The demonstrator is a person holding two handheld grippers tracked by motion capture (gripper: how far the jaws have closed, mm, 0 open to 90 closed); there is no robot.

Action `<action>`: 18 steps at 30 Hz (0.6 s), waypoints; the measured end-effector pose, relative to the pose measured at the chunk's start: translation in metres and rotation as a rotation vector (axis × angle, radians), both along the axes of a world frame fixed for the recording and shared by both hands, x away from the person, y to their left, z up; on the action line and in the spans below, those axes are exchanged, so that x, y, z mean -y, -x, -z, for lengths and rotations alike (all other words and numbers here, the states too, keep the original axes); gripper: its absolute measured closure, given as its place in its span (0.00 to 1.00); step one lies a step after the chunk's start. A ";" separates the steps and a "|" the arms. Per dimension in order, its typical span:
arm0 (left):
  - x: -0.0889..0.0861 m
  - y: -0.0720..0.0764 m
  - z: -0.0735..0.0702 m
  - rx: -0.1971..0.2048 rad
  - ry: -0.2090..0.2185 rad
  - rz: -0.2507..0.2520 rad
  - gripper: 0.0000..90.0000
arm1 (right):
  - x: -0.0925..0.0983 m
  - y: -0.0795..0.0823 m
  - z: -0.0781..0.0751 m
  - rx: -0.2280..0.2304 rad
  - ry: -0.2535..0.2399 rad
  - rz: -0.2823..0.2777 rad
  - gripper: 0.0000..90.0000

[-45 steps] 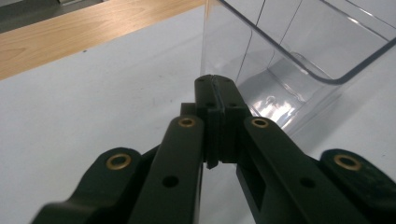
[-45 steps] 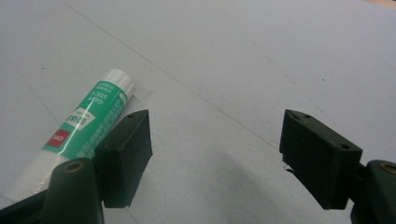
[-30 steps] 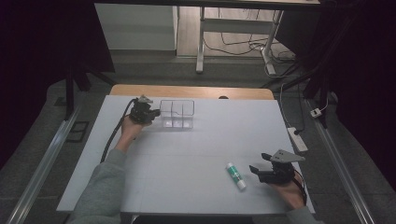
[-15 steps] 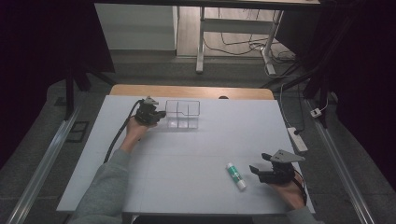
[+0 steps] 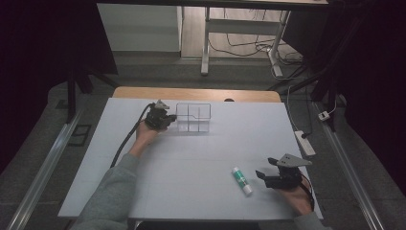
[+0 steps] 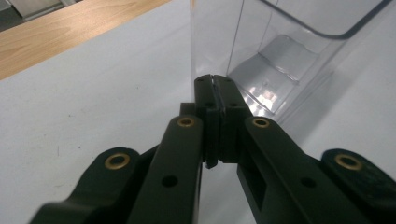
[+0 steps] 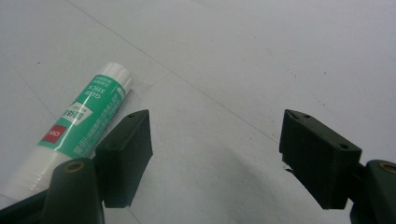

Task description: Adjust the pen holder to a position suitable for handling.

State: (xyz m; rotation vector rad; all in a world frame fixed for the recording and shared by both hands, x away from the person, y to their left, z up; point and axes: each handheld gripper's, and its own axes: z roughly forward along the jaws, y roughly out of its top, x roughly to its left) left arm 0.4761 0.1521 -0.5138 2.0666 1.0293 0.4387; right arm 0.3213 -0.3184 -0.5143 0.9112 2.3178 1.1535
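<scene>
On the far left of the table: the clear organiser point(image 5: 193, 117) stands upright, its compartments bare as far as the high view tells, just in front of the wooden strip point(image 5: 196, 94).
Left gripper: the left gripper point(image 5: 165, 118) has its jaws pinched together at the organiser's left end; the left gripper view puts the black pads point(image 6: 215, 100) closed right at the transparent corner wall point(image 6: 210, 42). A thin wall seems to be caught between them, but whether it is truly clamped I cannot tell for certain.
Glue stick: a white stick with a green label point(image 5: 242, 180) lies flat on the near right of the table, well apart from the organiser.
Right gripper: the right gripper point(image 5: 262, 176) sits low just beside the glue stick, jaws spread wide and holding nothing; in the right gripper view the stick point(image 7: 74, 128) lies outside one jaw, not between the two.
Table: pale sheet point(image 5: 191, 167) otherwise bare around both things.
Done so far: the organiser appears to be in the left gripper's hold; the right is lined up near the stick.
Left to do: by my reading, the glue stick is not yet grasped, lifted or placed in a compartment.
</scene>
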 end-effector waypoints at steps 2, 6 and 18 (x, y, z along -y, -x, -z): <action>0.003 0.000 0.001 0.006 -0.003 -0.003 0.98 | 0.000 0.000 0.000 0.001 0.004 0.003 0.28; 0.006 -0.002 0.004 0.002 0.002 0.000 0.98 | 0.000 0.000 0.000 -0.001 0.006 0.005 0.28; 0.009 -0.001 0.002 0.003 0.012 0.015 0.98 | 0.001 0.000 0.000 -0.002 0.000 0.005 0.28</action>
